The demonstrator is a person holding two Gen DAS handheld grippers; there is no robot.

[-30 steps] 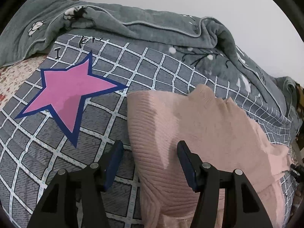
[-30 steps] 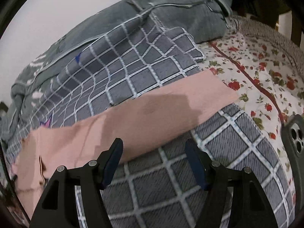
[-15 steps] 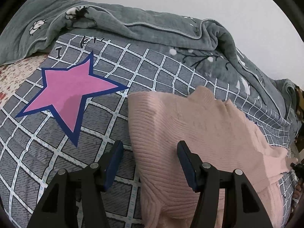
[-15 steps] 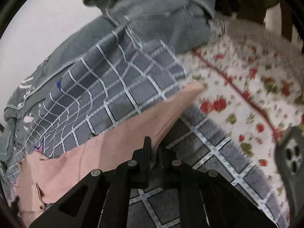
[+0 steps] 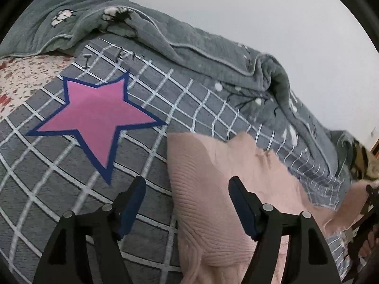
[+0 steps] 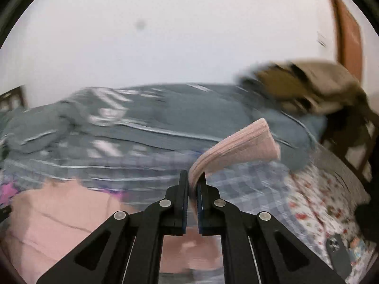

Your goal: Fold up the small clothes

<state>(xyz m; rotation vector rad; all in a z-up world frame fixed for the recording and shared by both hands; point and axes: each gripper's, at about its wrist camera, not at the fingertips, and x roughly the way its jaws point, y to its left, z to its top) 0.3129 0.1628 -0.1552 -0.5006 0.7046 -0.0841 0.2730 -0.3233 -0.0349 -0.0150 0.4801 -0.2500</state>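
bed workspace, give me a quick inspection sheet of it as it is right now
surface: grey checked blanket with pink star, over a floral sheet.
job's things: pink ribbed knit garment lying on the blanket, one end lifted.
clutter: dark phone on the floral sheet; grey-green quilt heaped behind.
grippers: left gripper open, jaws just widened, garment edge between them, unpinched; right gripper shut on the garment's cuff, raised.
cables: nothing seen.
surroundings: white wall, brown door, dark wooden chair.
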